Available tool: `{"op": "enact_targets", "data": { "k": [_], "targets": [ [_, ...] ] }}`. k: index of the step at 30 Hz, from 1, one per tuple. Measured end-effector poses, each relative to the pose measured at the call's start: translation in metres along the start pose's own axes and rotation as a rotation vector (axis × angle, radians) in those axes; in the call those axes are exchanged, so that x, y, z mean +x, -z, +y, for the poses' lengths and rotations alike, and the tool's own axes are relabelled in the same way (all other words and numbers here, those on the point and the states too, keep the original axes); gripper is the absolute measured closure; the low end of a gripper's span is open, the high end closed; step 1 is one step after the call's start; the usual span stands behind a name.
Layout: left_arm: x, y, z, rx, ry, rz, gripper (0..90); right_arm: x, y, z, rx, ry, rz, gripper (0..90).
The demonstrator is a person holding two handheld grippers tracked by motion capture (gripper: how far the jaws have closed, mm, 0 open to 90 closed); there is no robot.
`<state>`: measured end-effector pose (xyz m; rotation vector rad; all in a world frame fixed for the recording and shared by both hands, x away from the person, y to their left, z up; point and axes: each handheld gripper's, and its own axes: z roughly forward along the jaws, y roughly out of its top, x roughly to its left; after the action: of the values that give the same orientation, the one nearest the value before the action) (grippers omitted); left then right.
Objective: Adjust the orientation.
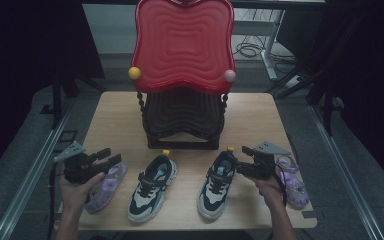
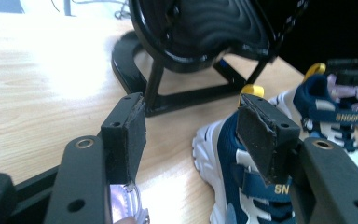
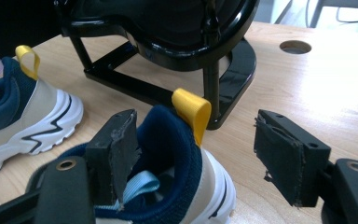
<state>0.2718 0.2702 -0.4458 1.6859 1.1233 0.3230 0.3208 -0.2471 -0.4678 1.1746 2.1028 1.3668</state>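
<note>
Left gripper: jaws apart, empty, above purple sandal near table's front-left corner.
Right gripper: jaws apart, straddling right sneaker's heel, front edge.
Left sneaker: untouched beside it.

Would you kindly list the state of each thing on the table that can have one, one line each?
left gripper: open, holding nothing, above the left purple sandal.
right gripper: open, jaws at the right sneaker's heel collar.
left sneaker: upright on its sole, strap fastened.
right sneaker: upright on its sole, ungripped.
left purple sandal: flat on the table.
right purple sandal: flat on the table.
shoe rack: standing, its shelves without shoes.
</note>
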Motion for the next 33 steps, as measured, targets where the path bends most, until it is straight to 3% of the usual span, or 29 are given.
{"op": "enact_targets", "data": {
  "k": [5, 10, 15, 17, 18, 21, 22, 27, 30, 33],
  "targets": [
    [-0.008, -0.002, 0.001, 0.014, -0.025, -0.03, 41.7, -0.002, 0.001, -0.006, 0.015, 0.001, 0.026, 30.2],
    [-0.019, -0.001, 0.0, 0.032, -0.077, -0.056, 40.5, 0.001, -0.003, -0.007, 0.039, 0.005, 0.045, 30.7],
    [-0.025, 0.007, -0.003, 0.052, -0.074, -0.075, 40.7, 0.013, -0.006, -0.001, 0.033, 0.019, 0.074, 30.9],
    [-0.025, 0.008, -0.004, 0.055, -0.074, -0.076, 40.6, 0.014, -0.006, 0.0, 0.033, 0.006, 0.091, 31.2],
    [-0.025, 0.009, -0.005, 0.068, -0.083, -0.055, 40.8, 0.015, -0.005, 0.001, 0.022, -0.002, 0.118, 30.5],
    [-0.024, 0.009, -0.006, 0.076, -0.074, -0.043, 41.6, 0.014, -0.006, 0.001, 0.018, -0.009, 0.119, 30.8],
    [-0.022, 0.007, -0.007, 0.087, -0.06, -0.022, 42.7, 0.011, -0.007, 0.001, 0.005, -0.024, 0.112, 31.0],
    [-0.023, 0.004, -0.011, 0.123, -0.07, 0.023, 62.5, 0.005, -0.002, 0.001, -0.018, -0.036, 0.07, 31.0],
    [-0.025, 0.005, -0.014, 0.132, -0.071, 0.026, 71.7, 0.002, 0.002, 0.0, -0.02, -0.048, 0.064, 31.0],
    [-0.029, 0.007, -0.02, 0.176, -0.08, 0.009, 79.6, 0.001, 0.007, -0.001, -0.023, -0.062, 0.075, 31.0]
  ]
}}
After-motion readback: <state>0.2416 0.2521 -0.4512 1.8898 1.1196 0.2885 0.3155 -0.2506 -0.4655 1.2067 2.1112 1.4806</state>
